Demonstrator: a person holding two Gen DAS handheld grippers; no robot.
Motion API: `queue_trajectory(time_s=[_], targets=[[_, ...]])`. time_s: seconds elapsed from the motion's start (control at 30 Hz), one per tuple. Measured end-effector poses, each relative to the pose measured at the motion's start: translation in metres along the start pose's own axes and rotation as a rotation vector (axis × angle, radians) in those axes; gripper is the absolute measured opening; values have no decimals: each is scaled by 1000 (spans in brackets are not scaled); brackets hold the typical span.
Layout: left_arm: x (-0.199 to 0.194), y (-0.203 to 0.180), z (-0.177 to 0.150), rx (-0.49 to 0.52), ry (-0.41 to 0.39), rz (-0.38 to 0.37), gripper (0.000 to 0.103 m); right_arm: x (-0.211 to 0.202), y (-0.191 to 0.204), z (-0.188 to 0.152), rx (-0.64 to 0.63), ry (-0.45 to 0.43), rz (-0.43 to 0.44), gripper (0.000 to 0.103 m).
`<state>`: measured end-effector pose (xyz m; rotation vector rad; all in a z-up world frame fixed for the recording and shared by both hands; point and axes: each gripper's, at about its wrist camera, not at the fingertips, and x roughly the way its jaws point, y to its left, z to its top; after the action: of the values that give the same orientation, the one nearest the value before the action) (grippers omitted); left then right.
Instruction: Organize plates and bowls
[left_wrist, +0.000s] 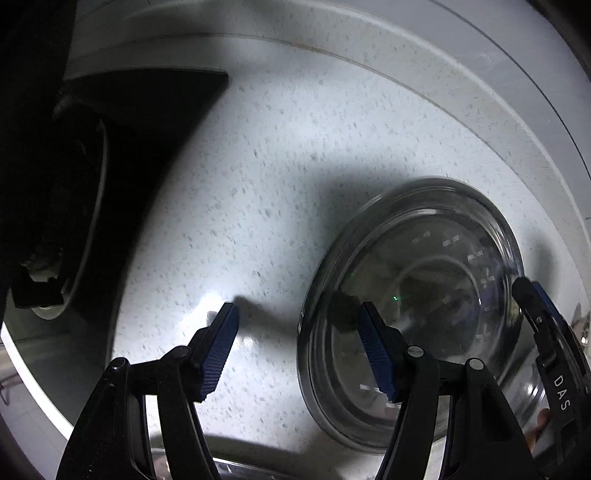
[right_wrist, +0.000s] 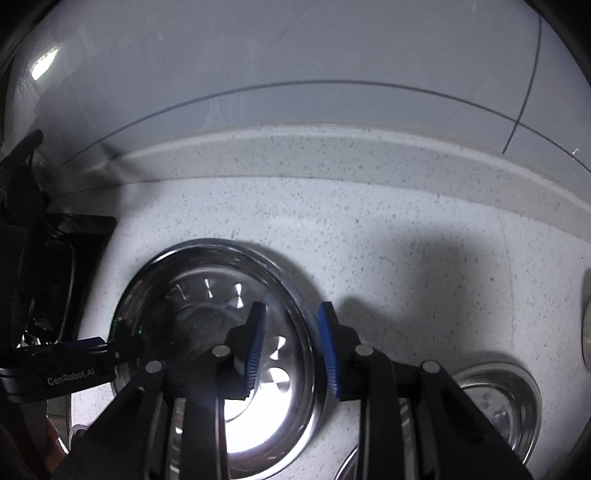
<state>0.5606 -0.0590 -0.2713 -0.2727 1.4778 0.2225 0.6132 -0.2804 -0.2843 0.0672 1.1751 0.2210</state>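
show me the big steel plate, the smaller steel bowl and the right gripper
big steel plate (right_wrist: 207, 295), right wrist view, on its dark inner base
smaller steel bowl (right_wrist: 517, 406), right wrist view, on its inside wall
right gripper (right_wrist: 291, 345), right wrist view, midway between its blue fingertips, straddling the plate's rim

Left gripper (left_wrist: 297, 350): jaws spread wide, blue pads (left_wrist: 219, 352) bare, nothing between them. Steel bowl (left_wrist: 410, 314) sits on speckled white countertop (left_wrist: 277, 166); right pad overlaps its rim. Right gripper (left_wrist: 546, 332) at bowl's far edge, possibly touching; blurred.
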Motion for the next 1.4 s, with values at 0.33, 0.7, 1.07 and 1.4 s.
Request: queue_trajectory(time_s=[0.33,0.7,1.07,1.4], targets=[[-4,-3,-4,99,-1,3,12,18,4,-3,3,51,-57,15],[-61,54,-40,107,-41,-28,12,-66,50,-30,-45,-39,-57,13],[-83,130,-136,203,-38,8,12,-130,125,-164,-11,-47,-47,12],[-39,155,-168,314,-74,57,12,-120,132,-237,-9,-51,-111,12]])
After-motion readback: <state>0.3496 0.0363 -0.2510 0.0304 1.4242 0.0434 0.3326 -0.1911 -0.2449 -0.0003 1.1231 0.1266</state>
